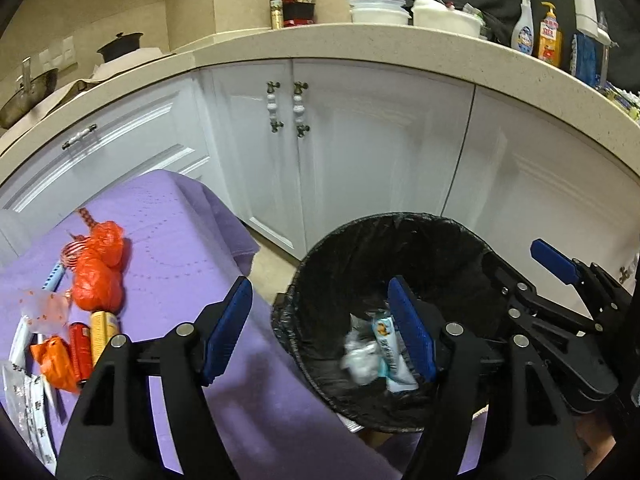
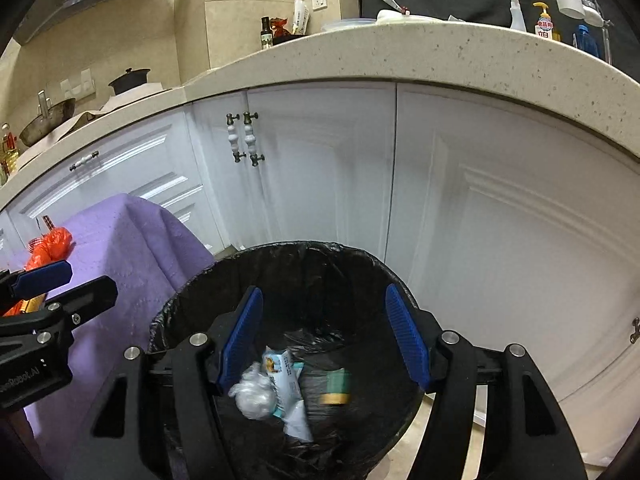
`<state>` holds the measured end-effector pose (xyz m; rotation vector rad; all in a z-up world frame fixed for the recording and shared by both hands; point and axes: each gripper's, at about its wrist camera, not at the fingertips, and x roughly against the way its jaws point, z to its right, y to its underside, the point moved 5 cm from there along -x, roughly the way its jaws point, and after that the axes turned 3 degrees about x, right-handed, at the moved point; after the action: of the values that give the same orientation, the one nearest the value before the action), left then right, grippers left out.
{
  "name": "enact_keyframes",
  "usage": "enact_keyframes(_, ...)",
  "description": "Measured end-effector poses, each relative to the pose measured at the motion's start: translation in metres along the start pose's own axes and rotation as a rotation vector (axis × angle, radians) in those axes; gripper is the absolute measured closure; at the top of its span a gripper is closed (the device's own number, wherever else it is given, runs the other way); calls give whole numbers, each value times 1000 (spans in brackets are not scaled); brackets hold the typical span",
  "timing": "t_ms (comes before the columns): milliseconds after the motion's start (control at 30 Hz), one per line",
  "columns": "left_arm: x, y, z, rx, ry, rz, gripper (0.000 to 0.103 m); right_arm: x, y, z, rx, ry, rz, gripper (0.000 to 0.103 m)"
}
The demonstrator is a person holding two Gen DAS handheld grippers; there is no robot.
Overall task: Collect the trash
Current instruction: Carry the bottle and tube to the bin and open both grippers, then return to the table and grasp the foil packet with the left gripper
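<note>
Wrapper (image 2: pixel 286 390) in bin (image 2: pixel 192 292) — below right hand-held gripper (image 2: pixel 326 340), jaws apart

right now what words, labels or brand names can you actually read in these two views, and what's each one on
"Robot.AI": partial white print on the black body of the left gripper, right wrist view; its start is cut off.
Yellow pump bottle on the speckled counter: red label, too small to read.
White spray bottle: blue label, unreadable.
Light blue wrapper in the black-lined bin: print blurred.
Yellow tube on the purple cloth: unreadable.
</note>
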<state>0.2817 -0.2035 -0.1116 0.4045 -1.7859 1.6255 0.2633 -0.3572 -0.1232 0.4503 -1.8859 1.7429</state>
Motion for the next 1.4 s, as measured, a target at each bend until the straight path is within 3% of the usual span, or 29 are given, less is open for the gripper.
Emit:
enact_keyframes(300, 46, 12, -47, 39, -73, 54, 30, 20, -5, -38, 22, -60, 17, 40)
enact_keyframes(933, 154, 98, -198, 230, -351, 76, 30, 61, 31, -187, 185, -295, -15, 40)
enact_keyframes(1167, 158, 121, -232, 292, -399, 43, 30, 70, 42, -223, 246, -338, -27, 40)
enact_keyframes(1367, 144, 123, -242, 314, -367, 1, 30, 72, 44, -239, 279, -350, -36, 40)
enact_keyframes(1400, 142, 123, -242, 315, -366, -4, 35, 72, 43, -242, 284, -351, -37, 40)
